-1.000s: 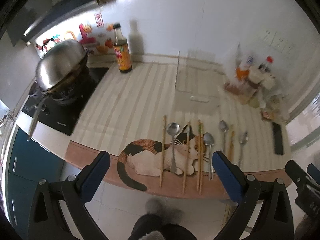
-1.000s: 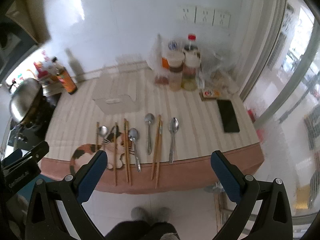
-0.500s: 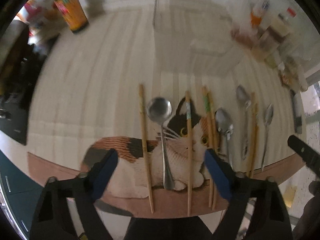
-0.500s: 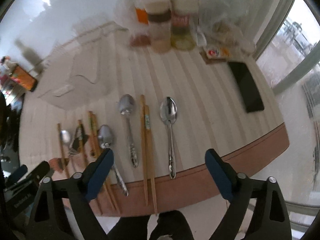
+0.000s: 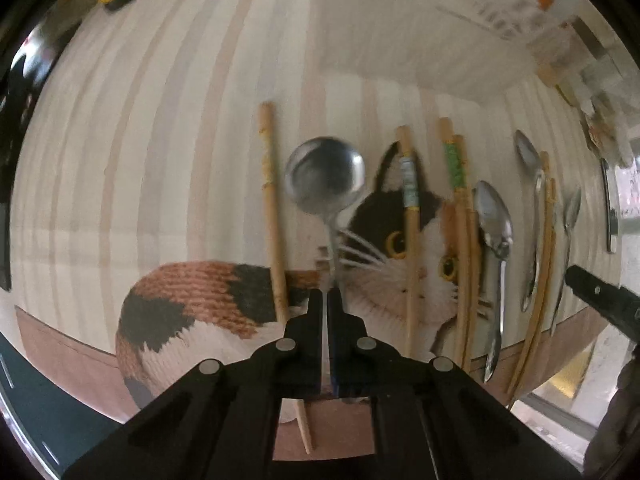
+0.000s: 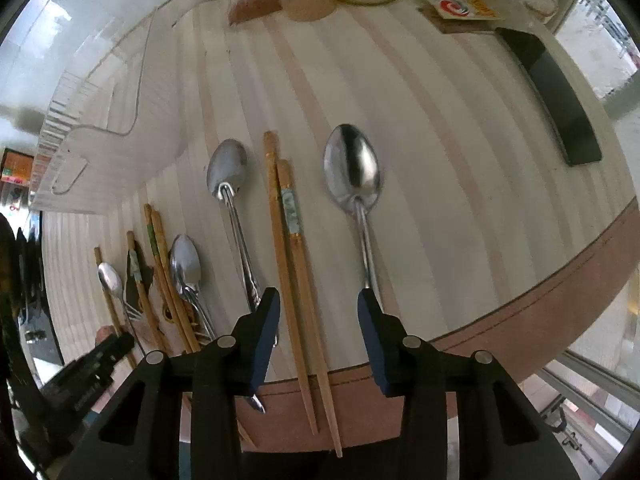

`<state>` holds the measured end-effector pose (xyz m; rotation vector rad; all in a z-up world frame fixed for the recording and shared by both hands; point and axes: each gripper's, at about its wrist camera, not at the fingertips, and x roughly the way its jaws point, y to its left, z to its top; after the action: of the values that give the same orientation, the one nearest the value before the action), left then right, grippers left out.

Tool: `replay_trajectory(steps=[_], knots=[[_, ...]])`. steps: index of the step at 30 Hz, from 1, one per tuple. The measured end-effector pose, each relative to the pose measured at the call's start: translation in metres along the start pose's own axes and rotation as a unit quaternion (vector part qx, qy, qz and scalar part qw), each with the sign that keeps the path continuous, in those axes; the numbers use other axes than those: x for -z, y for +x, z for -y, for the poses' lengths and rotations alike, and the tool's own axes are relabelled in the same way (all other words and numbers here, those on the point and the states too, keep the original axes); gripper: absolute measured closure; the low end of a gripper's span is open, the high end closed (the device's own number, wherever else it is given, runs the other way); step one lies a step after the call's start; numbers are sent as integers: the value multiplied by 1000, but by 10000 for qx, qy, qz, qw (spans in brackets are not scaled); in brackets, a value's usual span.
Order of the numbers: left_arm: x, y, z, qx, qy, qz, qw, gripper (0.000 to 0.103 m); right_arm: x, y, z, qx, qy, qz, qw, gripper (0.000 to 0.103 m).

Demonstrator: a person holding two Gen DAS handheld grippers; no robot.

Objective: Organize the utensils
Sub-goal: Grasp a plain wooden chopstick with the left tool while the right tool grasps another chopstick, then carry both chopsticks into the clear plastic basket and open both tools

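Two grippers work the utensil row on the striped table mat [image 6: 460, 168]. The left gripper [image 5: 327, 300] is clenched on the handle of the round-bowled spoon [image 5: 325, 176], which lies on the cat print [image 5: 192, 304] at the mat's near edge, between two single chopsticks. The right gripper [image 6: 318, 312] has its jaws released and partly narrowed, straddling the chopstick pair [image 6: 290, 240]; the oval spoon [image 6: 352, 168] lies just right of that pair, its handle running close against the right finger. Judged from appearance, the steel spoons are rigid, light and slippery, so the thin handle is best gripped near mid-length to prevent pivoting; the wooden chopsticks are stiff, light and liable to roll or separate, so both sticks should be pinched together. Compared with half a second ago, the left jaws have gone from wide open to closed on the spoon, both grippers have advanced toward the mat, and the right jaws have narrowed.
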<state>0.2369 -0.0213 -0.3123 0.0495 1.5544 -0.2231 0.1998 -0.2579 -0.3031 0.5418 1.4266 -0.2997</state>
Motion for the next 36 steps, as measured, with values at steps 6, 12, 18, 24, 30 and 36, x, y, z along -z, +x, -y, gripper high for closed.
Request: replay_trajectory(steps=[6,12,18,24,30,36], knots=[[-1,-5,-35,21,-215,-11,9998,103,7,18,-16,14,-298,-241,9993,77],[7,-24,-67,638,-614,56,9961,100,17,24,-24,208,-418,-261,9986,90],[17,-16,-72,560,-467,-54,9973,63,27,20,-21,98,-392,-306,9987,94],[26,-20,-64,-17,-104,234,9997,98,44,10,16,-272,-90,-314,9991,93],[33,-27,-83,-23,-104,287,9995,99,50,20,19,-218,-102,-233,9994,94],[33,-30,-102,31,-2,295,9996,96,63,23,10,432,-408,-450,9972,97]])
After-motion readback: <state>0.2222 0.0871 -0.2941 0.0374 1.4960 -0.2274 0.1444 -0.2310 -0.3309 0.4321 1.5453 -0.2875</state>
